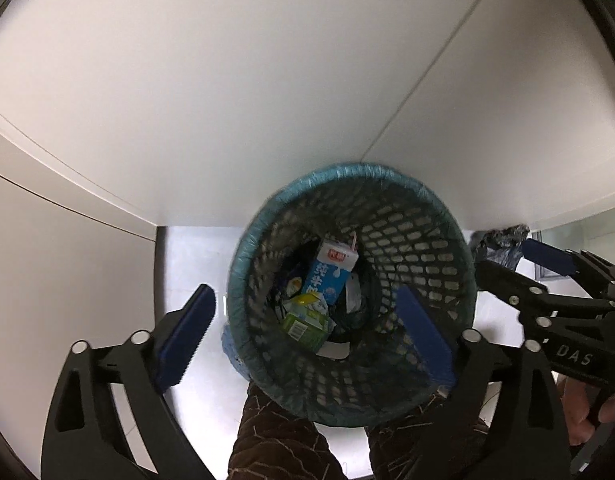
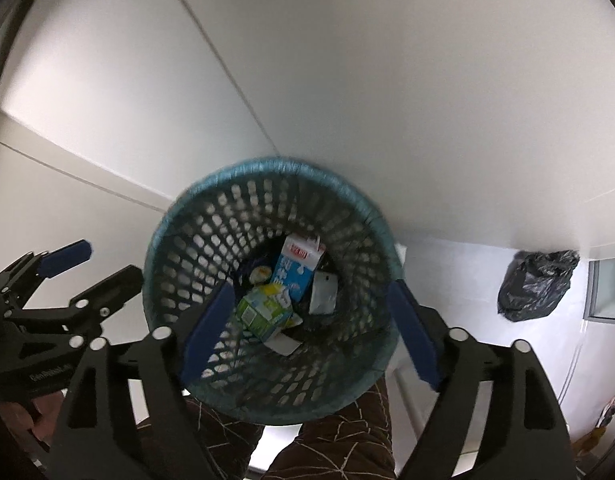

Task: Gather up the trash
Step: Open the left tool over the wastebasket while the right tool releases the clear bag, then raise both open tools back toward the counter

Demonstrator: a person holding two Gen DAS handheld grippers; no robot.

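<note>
Bin stands under two open grippers, trash already inside

Trash sits at the bottom of the mesh bin (image 1: 353, 292): a blue-and-white milk carton (image 1: 330, 274) leaning upright against the wall, a green carton (image 1: 305, 326) tipped on its side beneath it, and scraps of white paper (image 2: 322, 294) beside them. The bin stands on the floor (image 1: 191, 264) against a white wall (image 1: 267, 80), its rim wrapped in teal liner, so anything let go from above falls straight in.

Both tools hang over the mouth pointing down. The left hand-held gripper (image 1: 305, 338) has its blue pads spread wide, one outside the rim and one over the inside, with nothing between them. The right hand-held gripper (image 2: 311, 330) is just as wide and also empty; its pads straddle the opening. That spread, judged from the cartons lying directly below, fits a release rather than a reach.

A knotted black bag (image 2: 535, 286) rests on the floor well apart to one side, against the wall. The person's patterned brown trousers (image 2: 335, 444) show just beside the bin, so they stand close over it.
</note>
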